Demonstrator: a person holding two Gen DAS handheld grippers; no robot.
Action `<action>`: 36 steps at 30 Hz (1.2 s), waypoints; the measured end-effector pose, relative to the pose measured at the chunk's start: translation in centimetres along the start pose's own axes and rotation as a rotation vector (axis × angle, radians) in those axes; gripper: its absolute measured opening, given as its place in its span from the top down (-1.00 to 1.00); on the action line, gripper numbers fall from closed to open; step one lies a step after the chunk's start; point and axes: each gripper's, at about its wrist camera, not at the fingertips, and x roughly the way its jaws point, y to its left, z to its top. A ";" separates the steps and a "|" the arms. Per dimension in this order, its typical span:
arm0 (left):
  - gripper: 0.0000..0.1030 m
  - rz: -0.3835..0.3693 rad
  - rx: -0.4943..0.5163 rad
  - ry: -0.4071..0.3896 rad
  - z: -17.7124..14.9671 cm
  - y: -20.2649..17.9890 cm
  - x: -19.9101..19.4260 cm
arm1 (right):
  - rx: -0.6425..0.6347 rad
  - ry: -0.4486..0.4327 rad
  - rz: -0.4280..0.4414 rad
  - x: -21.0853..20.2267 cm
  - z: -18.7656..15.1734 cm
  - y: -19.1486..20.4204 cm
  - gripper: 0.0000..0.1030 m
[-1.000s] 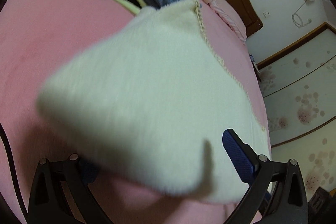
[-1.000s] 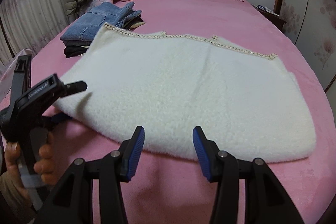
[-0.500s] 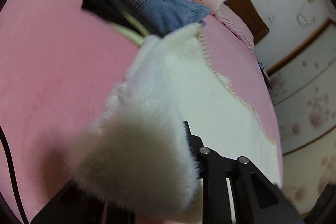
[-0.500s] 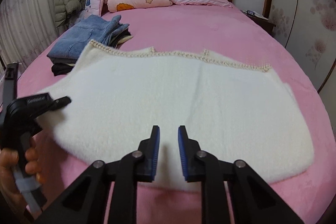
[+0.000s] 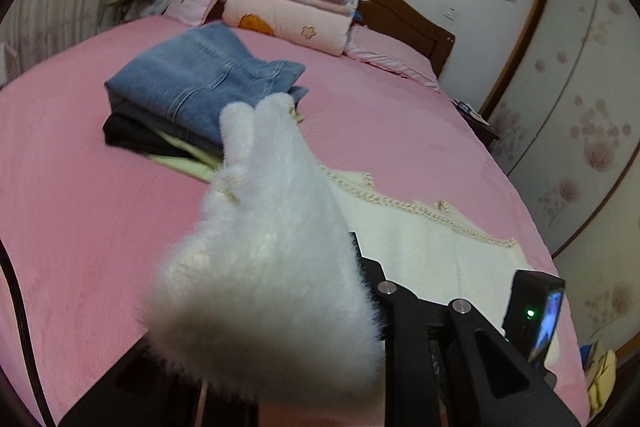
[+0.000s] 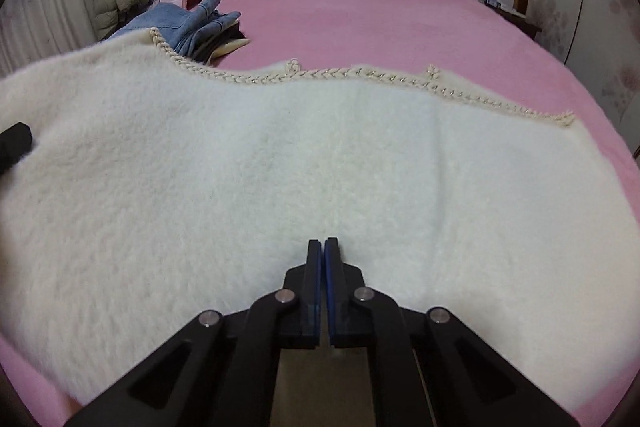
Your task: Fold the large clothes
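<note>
The left gripper (image 5: 320, 307) pinches a corner of the fleece (image 6: 320, 167) lifted off the bed (image 6: 380, 27); the right gripper (image 6: 323, 247) is pressed together at its near edge, whether on pile I cannot tell. Soft, light and floppy, it spreads toward the jeans (image 5: 200, 83), best held by corners

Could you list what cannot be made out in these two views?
- Left wrist view: the left gripper fingertips, buried in the white fleece garment.
- Right wrist view: whether the shut right gripper pinches fleece; its own fingers hide the contact.
- Right wrist view: the garment's near hem, behind the gripper.
</note>
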 end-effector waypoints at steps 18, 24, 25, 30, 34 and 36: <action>0.68 -0.336 0.232 -0.038 -0.2 -18.7 0.3 | 0.401 -0.049 0.342 -5.4 -2.0 -13.3 0.99; 0.68 -0.437 0.281 0.044 -4.2 -27.1 3.5 | 0.442 -0.082 0.127 -10.1 -5.9 -21.2 0.99; 0.68 -0.445 0.297 0.062 -5.1 -28.3 3.9 | 0.450 -0.083 0.099 -10.7 -6.6 -22.2 0.99; 0.68 -0.433 0.447 0.124 -10.7 -33.5 5.8 | 0.525 -0.081 0.026 -12.8 -10.0 -25.8 0.99; 0.65 -0.385 0.555 0.206 -14.2 -34.9 7.5 | 0.543 -0.065 0.024 -13.1 -10.9 -26.0 0.99; 0.61 -0.377 0.607 0.221 -14.7 -34.9 7.8 | 0.531 -0.053 0.017 -13.1 -10.1 -25.3 0.99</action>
